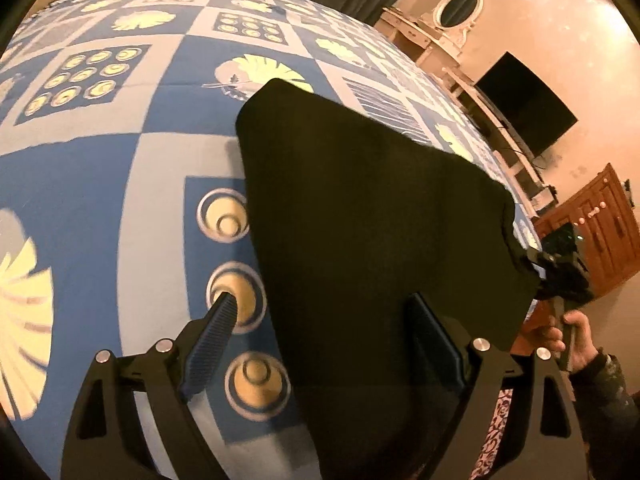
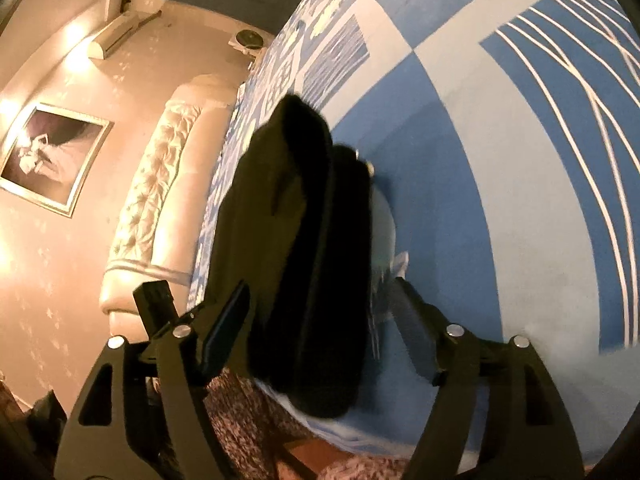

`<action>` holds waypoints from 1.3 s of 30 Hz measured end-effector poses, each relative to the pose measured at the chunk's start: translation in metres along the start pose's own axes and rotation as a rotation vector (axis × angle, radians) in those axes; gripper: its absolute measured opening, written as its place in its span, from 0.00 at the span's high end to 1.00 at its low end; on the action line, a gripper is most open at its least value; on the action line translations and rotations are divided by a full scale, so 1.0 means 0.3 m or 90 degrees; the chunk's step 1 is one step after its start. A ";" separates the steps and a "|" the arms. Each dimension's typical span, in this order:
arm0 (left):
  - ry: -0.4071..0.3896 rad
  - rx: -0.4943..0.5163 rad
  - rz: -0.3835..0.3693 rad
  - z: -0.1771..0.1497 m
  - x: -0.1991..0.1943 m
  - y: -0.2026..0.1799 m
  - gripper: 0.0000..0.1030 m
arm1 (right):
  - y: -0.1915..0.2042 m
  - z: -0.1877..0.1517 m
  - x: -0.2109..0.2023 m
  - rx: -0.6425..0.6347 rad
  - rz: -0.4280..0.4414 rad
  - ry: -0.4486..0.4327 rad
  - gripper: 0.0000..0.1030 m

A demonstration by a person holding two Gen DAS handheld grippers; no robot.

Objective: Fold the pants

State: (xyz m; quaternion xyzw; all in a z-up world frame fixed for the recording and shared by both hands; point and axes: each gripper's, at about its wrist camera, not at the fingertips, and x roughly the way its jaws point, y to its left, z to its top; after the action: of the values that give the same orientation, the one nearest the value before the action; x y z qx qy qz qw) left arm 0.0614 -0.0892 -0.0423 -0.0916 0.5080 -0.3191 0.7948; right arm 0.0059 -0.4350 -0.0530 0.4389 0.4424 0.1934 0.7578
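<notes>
From the left wrist, the black pants (image 1: 360,216) lie folded on the blue patterned bedspread (image 1: 120,168) (near its edge); the left gripper (image 1: 324,320) stands open over them. From the right wrist, the right gripper (image 2: 320,300) stands open, straddling the pants (image 2: 304,240) without pressing.

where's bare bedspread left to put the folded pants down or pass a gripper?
Free: the bedspread left of and beyond the black pants, up to the far curtain, and the striped patch right of them in the right wrist view. Crowded: the near bed edge, where the left gripper and right gripper straddle the pants.
</notes>
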 end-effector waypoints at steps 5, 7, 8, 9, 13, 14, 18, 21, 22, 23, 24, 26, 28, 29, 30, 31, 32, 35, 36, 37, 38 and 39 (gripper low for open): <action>0.013 -0.025 -0.044 0.073 0.033 0.044 0.16 | -0.001 0.083 0.060 -0.003 0.008 0.006 0.28; 0.020 -0.030 -0.064 0.096 0.047 0.055 0.16 | -0.003 0.116 0.084 -0.008 0.012 0.014 0.27; 0.023 -0.040 -0.083 0.111 0.055 0.064 0.16 | -0.004 0.133 0.094 -0.009 0.014 0.019 0.27; 0.023 -0.057 -0.100 0.125 0.060 0.076 0.16 | -0.007 0.149 0.102 -0.011 0.016 0.023 0.26; 0.011 -0.174 -0.184 0.182 0.079 0.160 0.16 | 0.008 0.204 0.143 -0.013 0.030 0.036 0.19; 0.014 -0.186 -0.185 0.196 0.088 0.172 0.16 | 0.013 0.210 0.149 -0.015 0.032 0.038 0.17; 0.013 -0.197 -0.202 0.269 0.133 0.193 0.16 | 0.030 0.242 0.178 -0.026 0.030 0.047 0.15; 0.023 -0.189 -0.199 0.312 0.166 0.180 0.16 | 0.028 0.256 0.186 -0.020 0.043 0.040 0.15; 0.031 -0.183 -0.194 0.316 0.174 0.175 0.14 | 0.023 0.262 0.186 -0.015 0.050 0.035 0.15; 0.038 -0.173 -0.191 0.320 0.183 0.170 0.14 | 0.020 0.265 0.187 -0.011 0.057 0.030 0.15; 0.039 -0.164 -0.188 0.320 0.186 0.165 0.13 | 0.018 0.272 0.189 -0.007 0.064 0.026 0.15; 0.038 -0.152 -0.188 0.316 0.184 0.157 0.13 | 0.016 0.284 0.195 -0.003 0.076 0.023 0.15; 0.025 -0.148 -0.193 0.308 0.172 0.167 0.14 | 0.015 0.290 0.204 -0.003 0.062 0.026 0.24; 0.022 -0.146 -0.185 0.302 0.169 0.167 0.17 | 0.009 0.290 0.205 -0.005 0.052 0.030 0.37; 0.024 -0.134 -0.152 0.295 0.169 0.159 0.34 | 0.002 0.290 0.214 -0.003 0.043 0.037 0.44; 0.031 -0.120 -0.124 0.292 0.173 0.153 0.44 | -0.007 0.292 0.217 0.002 0.042 0.040 0.53; 0.031 -0.110 -0.113 0.293 0.177 0.150 0.47 | -0.017 0.288 0.218 0.007 0.039 0.038 0.59; 0.030 -0.090 -0.088 0.287 0.174 0.124 0.59 | -0.024 0.281 0.219 0.006 0.039 0.032 0.64; 0.025 -0.083 -0.076 0.288 0.172 0.117 0.60 | -0.024 0.279 0.220 0.006 0.037 0.028 0.64; 0.021 -0.071 -0.059 0.287 0.170 0.105 0.61 | -0.023 0.280 0.223 0.006 0.038 0.026 0.65; 0.017 -0.061 -0.046 0.288 0.165 0.099 0.61 | -0.025 0.278 0.221 0.005 0.037 0.025 0.65; 0.014 -0.051 -0.032 0.287 0.161 0.088 0.62 | -0.025 0.274 0.218 0.005 0.037 0.024 0.65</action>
State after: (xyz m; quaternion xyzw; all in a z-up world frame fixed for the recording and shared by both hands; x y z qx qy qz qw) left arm 0.1605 -0.1129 -0.0506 -0.1324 0.5263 -0.3193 0.7769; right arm 0.1092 -0.4350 -0.0736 0.4512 0.4442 0.2217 0.7416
